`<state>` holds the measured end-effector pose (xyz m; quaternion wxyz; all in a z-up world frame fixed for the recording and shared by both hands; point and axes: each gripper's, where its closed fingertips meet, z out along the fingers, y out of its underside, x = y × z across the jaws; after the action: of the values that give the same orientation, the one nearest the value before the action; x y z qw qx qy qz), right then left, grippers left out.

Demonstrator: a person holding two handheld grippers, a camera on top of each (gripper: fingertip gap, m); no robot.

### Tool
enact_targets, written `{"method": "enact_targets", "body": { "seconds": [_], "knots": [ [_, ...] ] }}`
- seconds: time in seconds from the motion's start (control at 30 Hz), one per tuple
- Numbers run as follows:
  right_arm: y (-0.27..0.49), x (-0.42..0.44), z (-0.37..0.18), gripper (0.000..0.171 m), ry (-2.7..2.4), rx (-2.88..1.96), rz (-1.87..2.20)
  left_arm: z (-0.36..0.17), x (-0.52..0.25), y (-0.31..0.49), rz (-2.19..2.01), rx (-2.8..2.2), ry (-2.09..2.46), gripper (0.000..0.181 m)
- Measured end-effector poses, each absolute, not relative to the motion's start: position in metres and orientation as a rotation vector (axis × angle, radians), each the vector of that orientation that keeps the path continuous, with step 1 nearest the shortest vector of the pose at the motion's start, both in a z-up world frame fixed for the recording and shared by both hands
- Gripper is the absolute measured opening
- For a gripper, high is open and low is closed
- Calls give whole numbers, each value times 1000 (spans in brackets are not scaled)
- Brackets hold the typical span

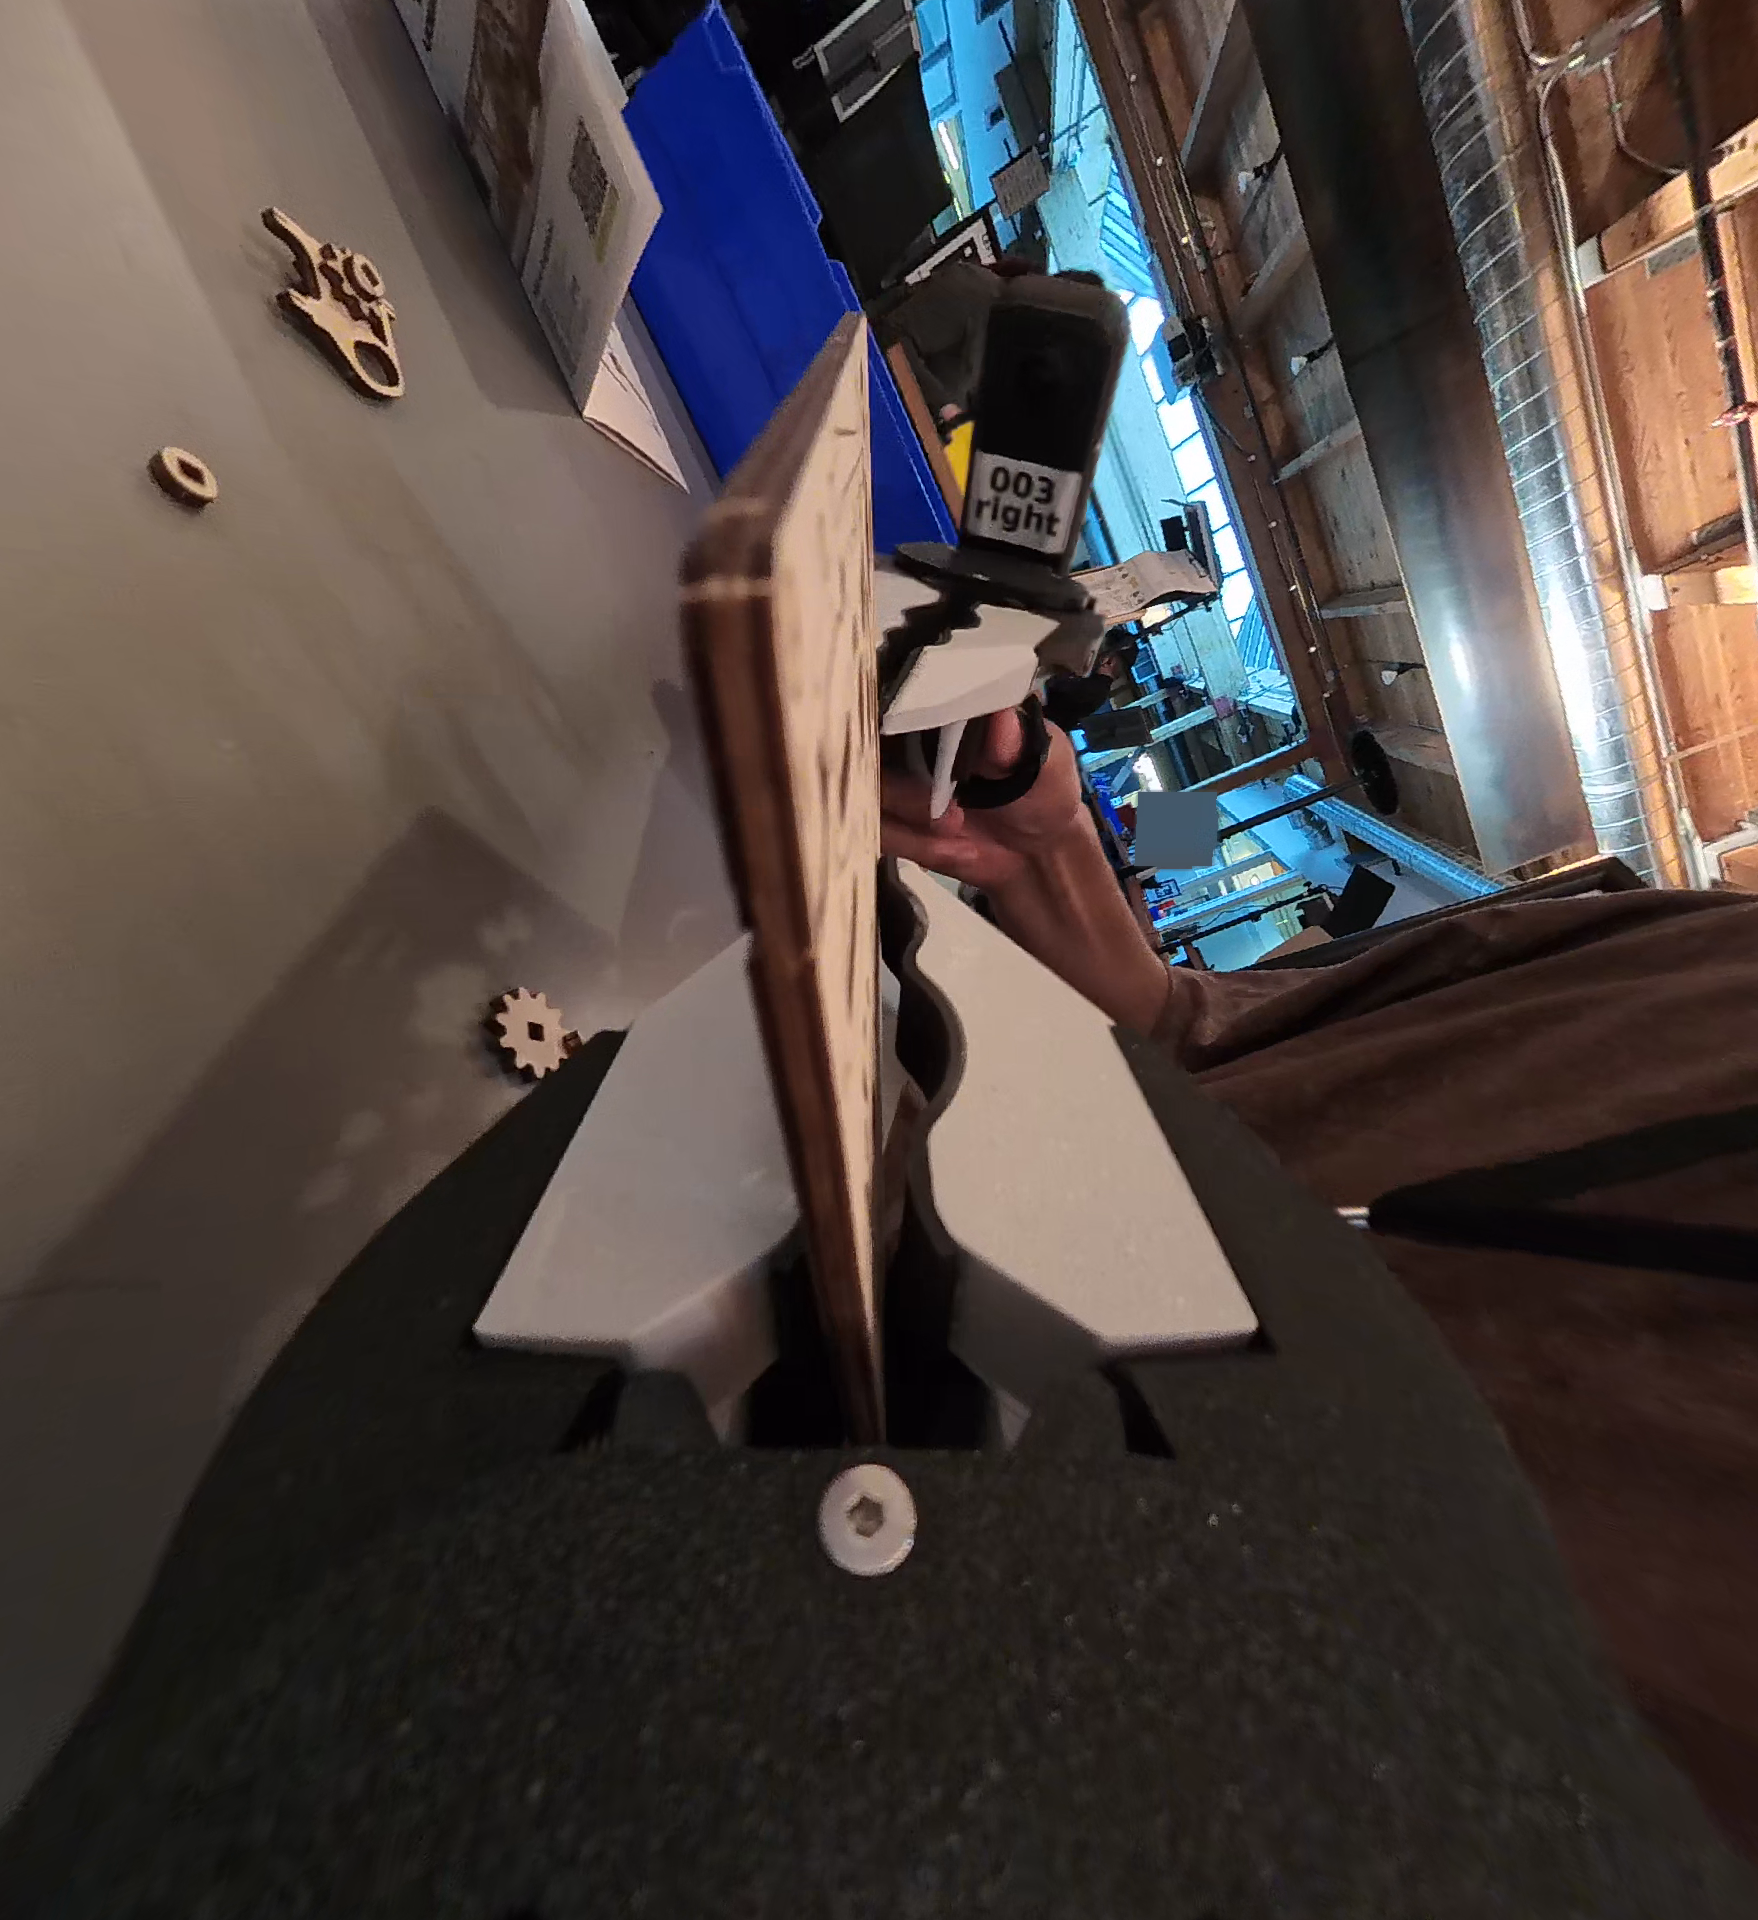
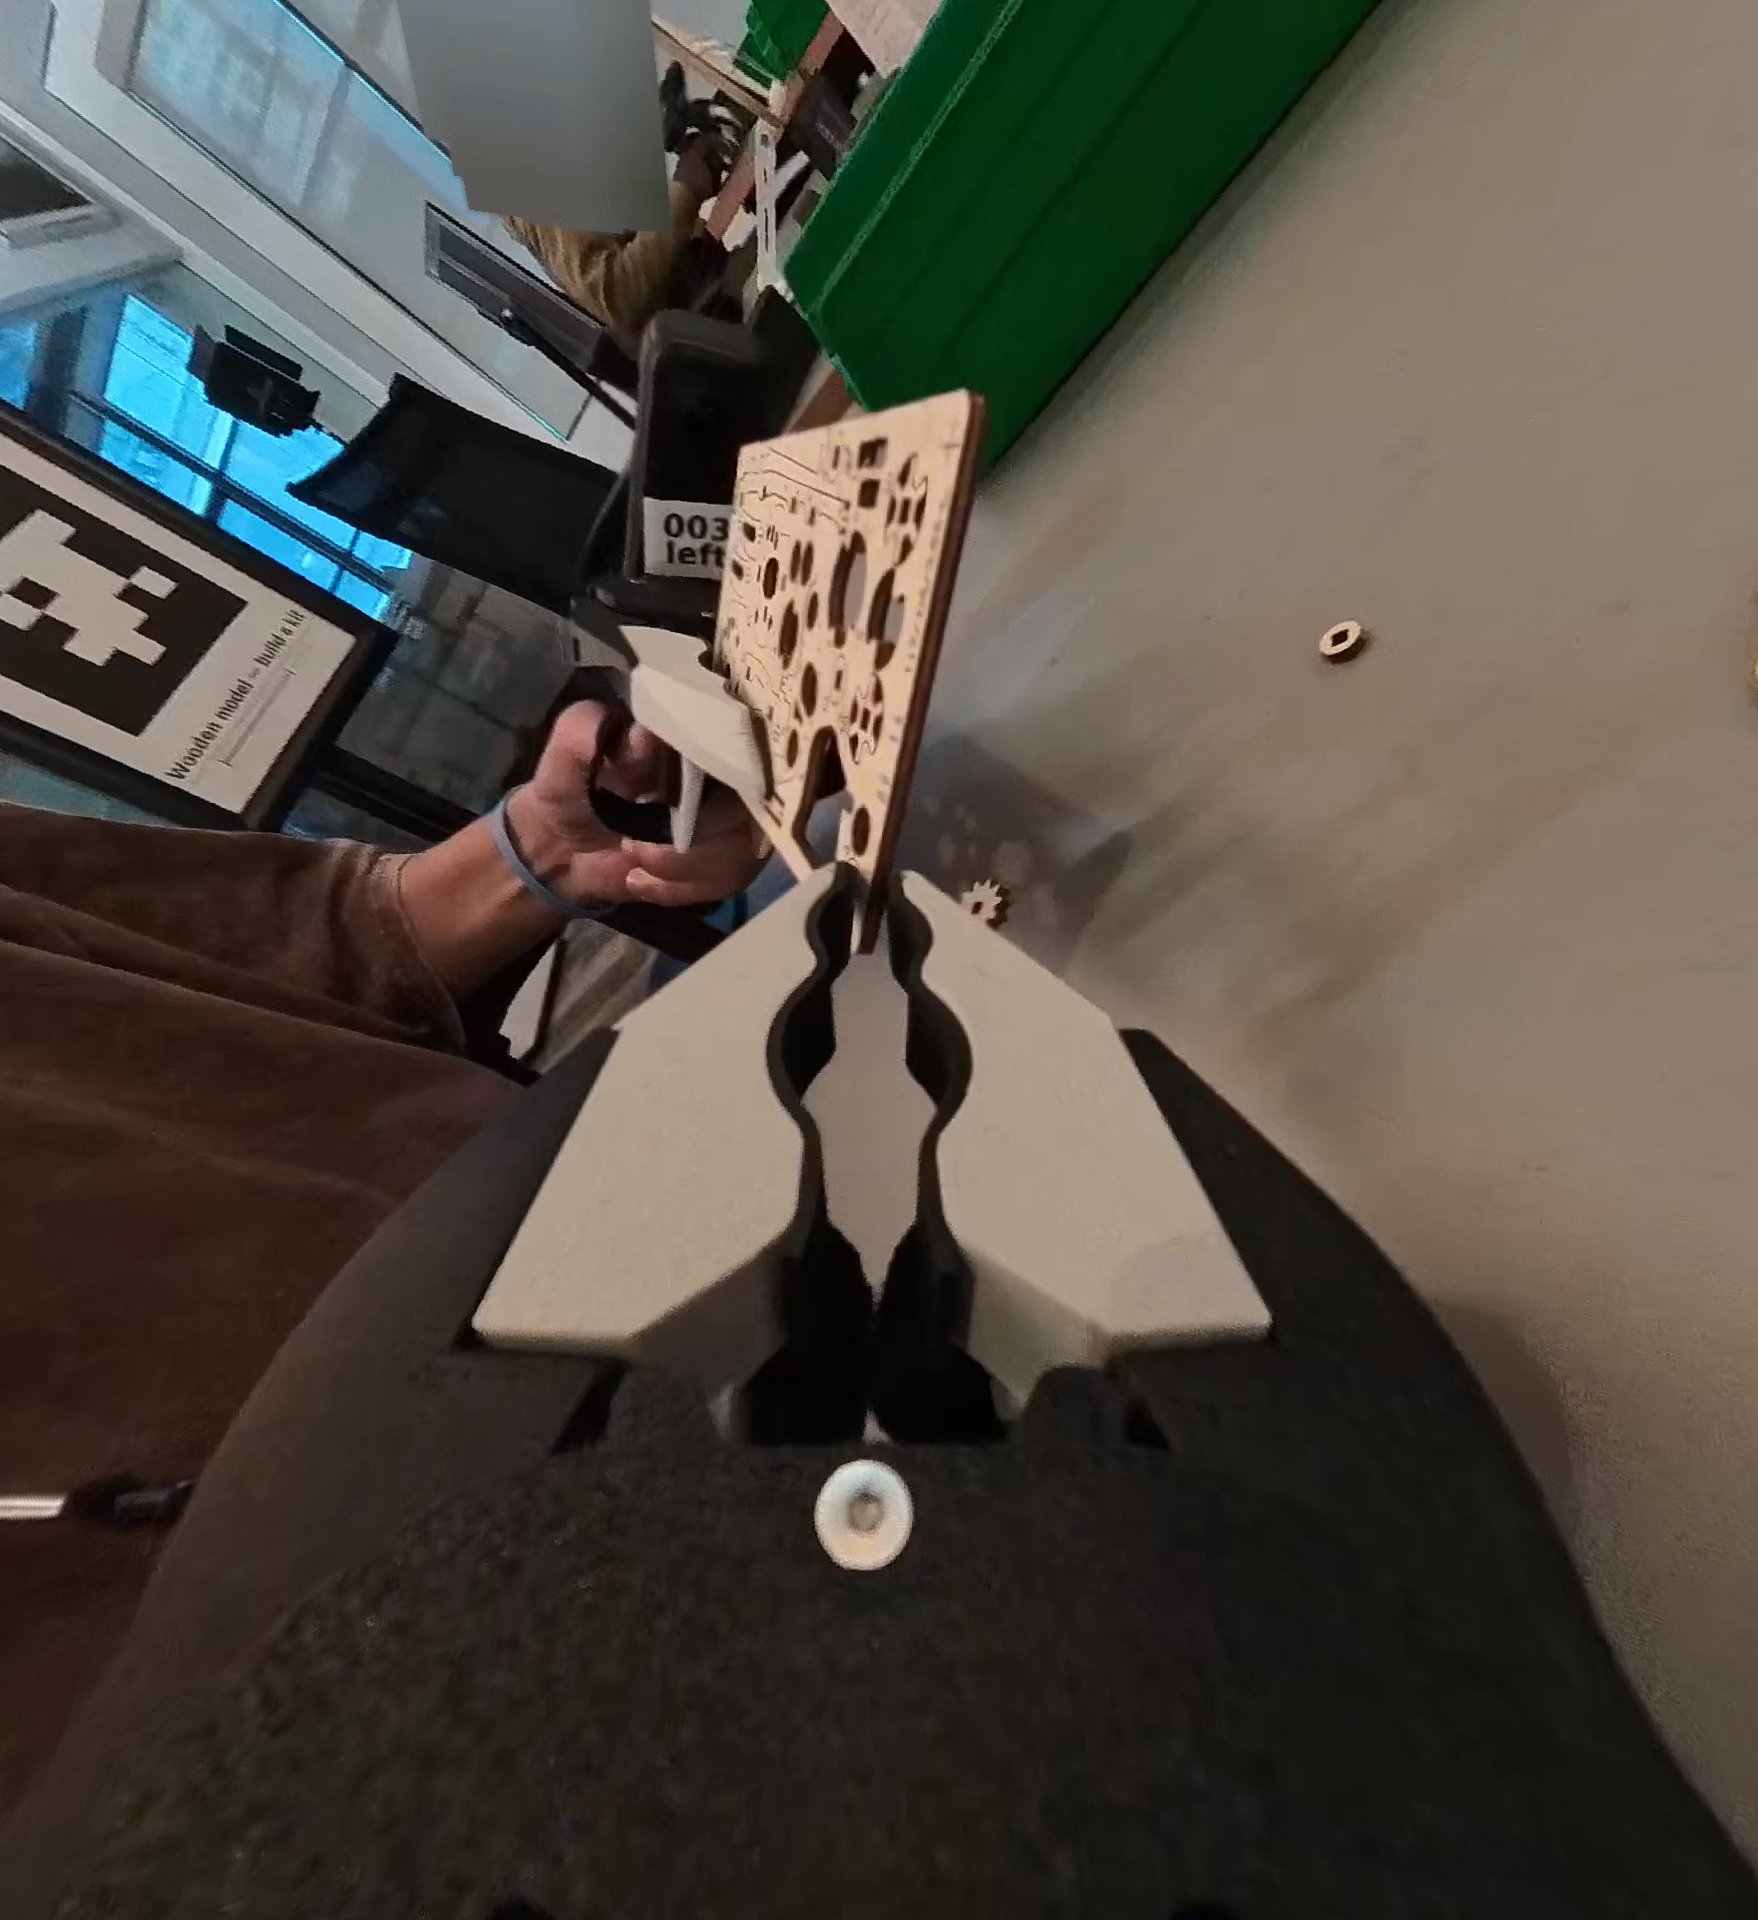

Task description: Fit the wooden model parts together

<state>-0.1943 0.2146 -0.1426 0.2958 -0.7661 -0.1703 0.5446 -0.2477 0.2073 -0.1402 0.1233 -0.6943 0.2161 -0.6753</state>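
Left wrist view looks along the left gripper, whose white fingers are clamped on a thin wooden sheet seen almost edge-on, its dark burnt edge toward the camera. The sheet runs deep between the fingers, down to the black body of the tool. Beyond it the right gripper is held in a hand and meets the far part of the same sheet.

Right wrist view shows the sheet from its flat side: pale wood cut with many round and odd-shaped holes where parts were pushed out. It is held above the grey desk, tilted. The right gripper pinches the sheet's near lower corner with only the tips of its fingers, which are drawn close together; farther back a wavy gap stays between them. The left gripper, held in a hand with a blue band on the wrist, grips the sheet's far side.

On the desk lie loose wooden parts: a small toothed gear, a small ring, and a partly built piece with a loop at one end, all well apart from the sheet. A blue bin and a green bin stand at the desk's far edge.
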Motion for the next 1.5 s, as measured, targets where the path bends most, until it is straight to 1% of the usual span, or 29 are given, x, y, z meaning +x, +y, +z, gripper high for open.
{"method": "enact_targets", "body": {
  "seconds": [0.33,0.4,0.53,0.7,0.87,1.07,1.23,1.27,1.3,1.4,1.5],
  "knots": [
    [226,-183,-171,8,-655,-2200,839,-154,-237,208,-1629,-2106,680,1],
    [223,-185,-172,8,-633,-2205,935,-155,-238,207,-1627,-2105,692,2],
    [211,-189,-137,6,-527,-1990,1445,-135,-242,202,-1907,-2006,637,3],
    [201,-189,-132,4,-516,-1957,1663,-130,-244,197,-1913,-1966,722,3],
    [205,-189,-134,4,-449,-1984,1658,-131,-244,196,-1879,-1969,740,3],
    [217,-185,-148,4,-455,-2103,1374,-138,-239,200,-1677,-2002,753,2],
    [228,-177,-164,5,-662,-2181,763,-147,-232,204,-1570,-2046,708,2],
    [230,-177,-163,5,-682,-2164,699,-147,-232,206,-1567,-2045,702,2],
    [231,-177,-161,5,-659,-2158,730,-146,-232,207,-1576,-2039,701,2],
    [230,-181,-153,6,-513,-2125,1002,-142,-235,209,-1645,-2027,689,2],
    [223,-186,-145,5,-473,-2063,1261,-138,-240,207,-1700,-2005,712,2]
  ]
}}
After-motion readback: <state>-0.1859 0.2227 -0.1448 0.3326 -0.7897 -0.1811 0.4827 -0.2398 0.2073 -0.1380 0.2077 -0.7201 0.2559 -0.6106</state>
